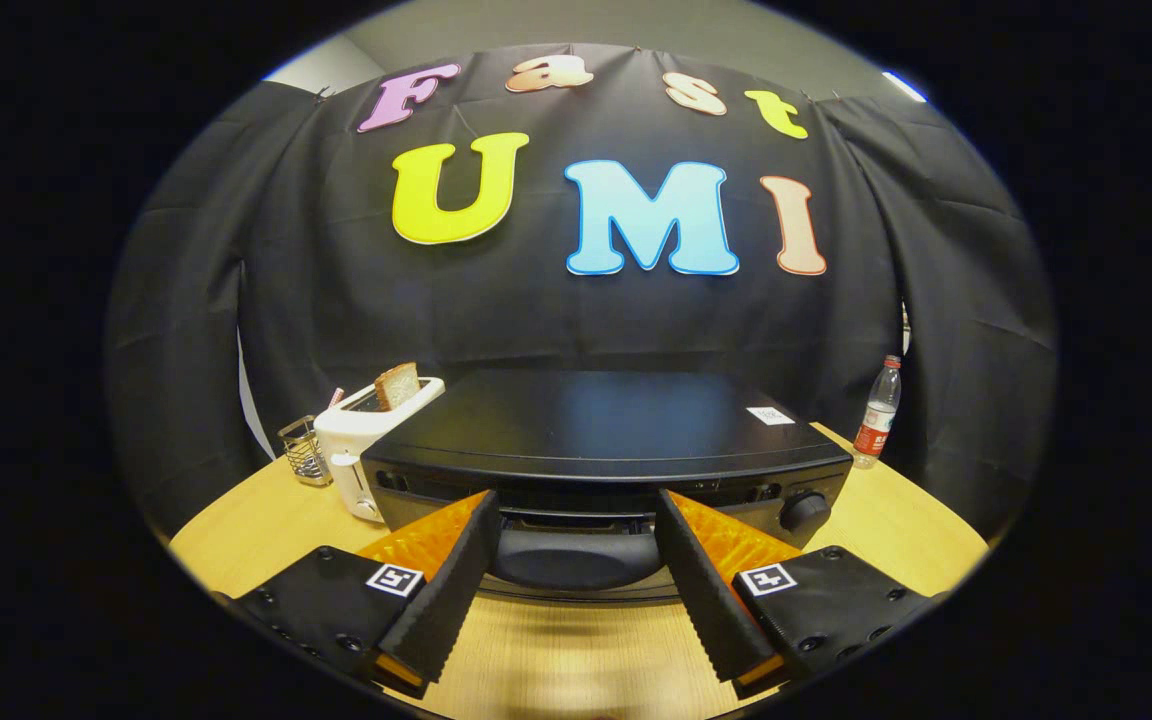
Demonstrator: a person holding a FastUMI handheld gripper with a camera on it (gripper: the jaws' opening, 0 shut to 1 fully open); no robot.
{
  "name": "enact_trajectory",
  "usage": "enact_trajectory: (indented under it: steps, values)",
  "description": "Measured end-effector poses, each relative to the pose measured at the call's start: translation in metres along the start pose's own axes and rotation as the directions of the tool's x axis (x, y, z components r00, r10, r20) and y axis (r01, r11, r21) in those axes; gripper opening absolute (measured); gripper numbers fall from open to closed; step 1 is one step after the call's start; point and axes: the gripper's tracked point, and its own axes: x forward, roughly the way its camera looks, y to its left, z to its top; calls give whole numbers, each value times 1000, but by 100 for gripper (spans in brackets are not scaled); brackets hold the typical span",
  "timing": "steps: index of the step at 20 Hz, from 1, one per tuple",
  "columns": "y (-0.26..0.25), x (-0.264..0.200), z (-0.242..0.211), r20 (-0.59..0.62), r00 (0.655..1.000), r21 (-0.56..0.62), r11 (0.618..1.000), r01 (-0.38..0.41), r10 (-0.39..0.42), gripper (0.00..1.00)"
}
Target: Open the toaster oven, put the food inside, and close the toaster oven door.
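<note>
While your gripper [576, 545] hovers over the pale wooden tabletop [921, 545], its two fingers stand wide apart and hold nothing. You have the black, flat-topped toaster oven [601, 425] just ahead of them; its dark curved door handle [576, 558] sits between the fingertips without touching either. The fingers cover the oven's front at both sides, so you cannot tell from here whether the door is fully closed. A round black knob [804, 510] shows at the oven's right front, partly behind the right finger.

Just beside the oven's left rear corner stands a white pop-up toaster [361, 440], its lower body cut off by the oven, with a brown slice of bread [397, 386] standing up out of its slot. Left of the toaster is a small wire mesh holder [304, 452]; its contents are too small to make out. Beyond the oven's right rear corner, a clear plastic bottle with a red label [878, 412] stands against the black cloth wall [196, 330].
</note>
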Motion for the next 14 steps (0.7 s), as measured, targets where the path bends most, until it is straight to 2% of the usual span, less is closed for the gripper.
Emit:
enact_trajectory:
  steps: [14]
  values:
    - [6, -49, -55, -78, 997, 5, 1000, -4, 4, 99]
